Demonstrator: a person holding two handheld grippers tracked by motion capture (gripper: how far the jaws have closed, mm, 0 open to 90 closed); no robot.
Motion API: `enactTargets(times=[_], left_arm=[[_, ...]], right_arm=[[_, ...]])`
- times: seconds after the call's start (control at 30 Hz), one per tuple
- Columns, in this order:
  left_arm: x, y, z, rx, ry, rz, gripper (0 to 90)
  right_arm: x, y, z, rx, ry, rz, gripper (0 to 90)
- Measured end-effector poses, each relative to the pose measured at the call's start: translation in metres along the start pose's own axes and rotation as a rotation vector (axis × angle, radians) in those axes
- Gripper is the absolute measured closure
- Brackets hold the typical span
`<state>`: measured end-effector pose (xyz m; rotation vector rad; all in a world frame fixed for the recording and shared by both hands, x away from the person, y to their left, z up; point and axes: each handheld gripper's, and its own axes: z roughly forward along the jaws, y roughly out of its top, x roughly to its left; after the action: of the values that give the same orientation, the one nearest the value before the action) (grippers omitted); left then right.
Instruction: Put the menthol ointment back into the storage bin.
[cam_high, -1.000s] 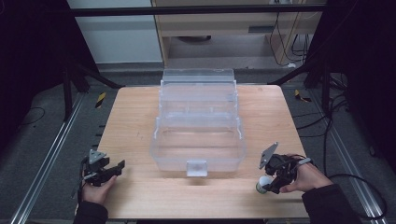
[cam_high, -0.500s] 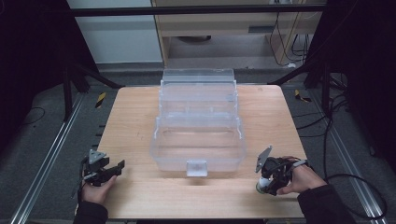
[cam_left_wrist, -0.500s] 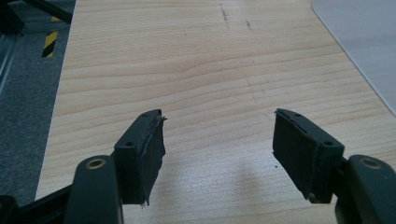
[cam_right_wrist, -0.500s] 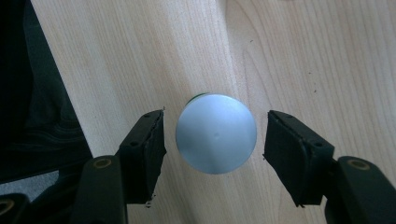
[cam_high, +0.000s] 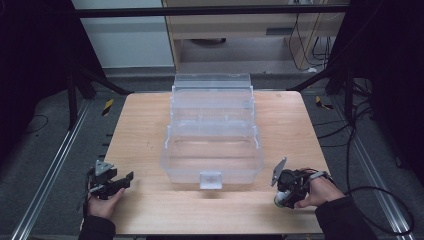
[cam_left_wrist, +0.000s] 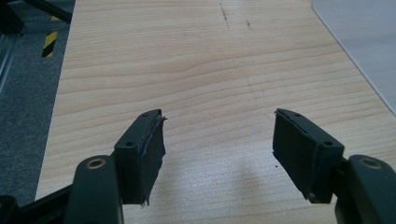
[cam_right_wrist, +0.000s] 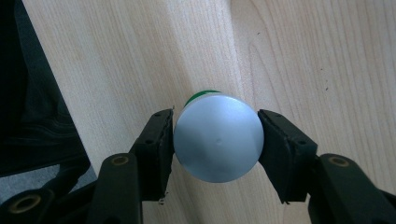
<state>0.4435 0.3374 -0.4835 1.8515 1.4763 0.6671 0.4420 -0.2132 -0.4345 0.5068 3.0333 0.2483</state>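
A round container with a silver top and a green body (cam_right_wrist: 218, 144) stands on the wooden table near its front right corner (cam_high: 280, 200). My right gripper (cam_right_wrist: 215, 115) points down over it, and its jaws have just been closing; both pads now press on the sides of the silver top. In the high view a hand holds that right gripper (cam_high: 286, 193) just right of the clear box's front. My left gripper (cam_left_wrist: 219, 119) is open over bare wood, nothing between its pads. It rests at the front left of the table (cam_high: 124, 180).
A large clear plastic box (cam_high: 212, 170) with its lid folded back sits in the middle of the table (cam_high: 145, 130), a latch on its front wall. Its corner shows at the top right of the left gripper view (cam_left_wrist: 369, 42). Metal rails and cables run beside the table.
The right gripper has shifted slightly left and down, and its jaws have closed onto the silver-topped container. The left gripper has not moved.
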Motion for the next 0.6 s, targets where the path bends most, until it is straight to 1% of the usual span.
enactTargets(times=[0.13, 0.23, 0.4, 0.5, 0.6], left_arm=[[0.0002, 0.0000, -0.0001, 0.000, 0.000, 0.001, 33.4], [0.0002, 0.0001, -0.0002, 0.000, -0.001, 0.000, 33.4], [0.0000, 0.0000, 0.0001, 0.001, -0.001, 0.001, 33.4], [0.0000, 0.0000, 0.0000, 0.000, -0.001, 0.000, 33.4], [0.0002, 0.0000, 0.0000, 0.002, 0.001, 0.000, 33.4]], right_arm=[[-0.0003, 0.0010, 0.0016, 0.011, 0.001, -0.004, 48.8], [-0.0003, 0.0016, 0.0018, 0.017, 0.001, 0.005, 49.7], [-0.0007, 0.0016, 0.0019, 0.015, 0.002, 0.010, 49.9], [-0.0010, 0.0021, 0.0016, 0.016, 0.001, 0.025, 50.1], [-0.0021, 0.0020, 0.0015, 0.013, -0.003, 0.028, 50.2]])
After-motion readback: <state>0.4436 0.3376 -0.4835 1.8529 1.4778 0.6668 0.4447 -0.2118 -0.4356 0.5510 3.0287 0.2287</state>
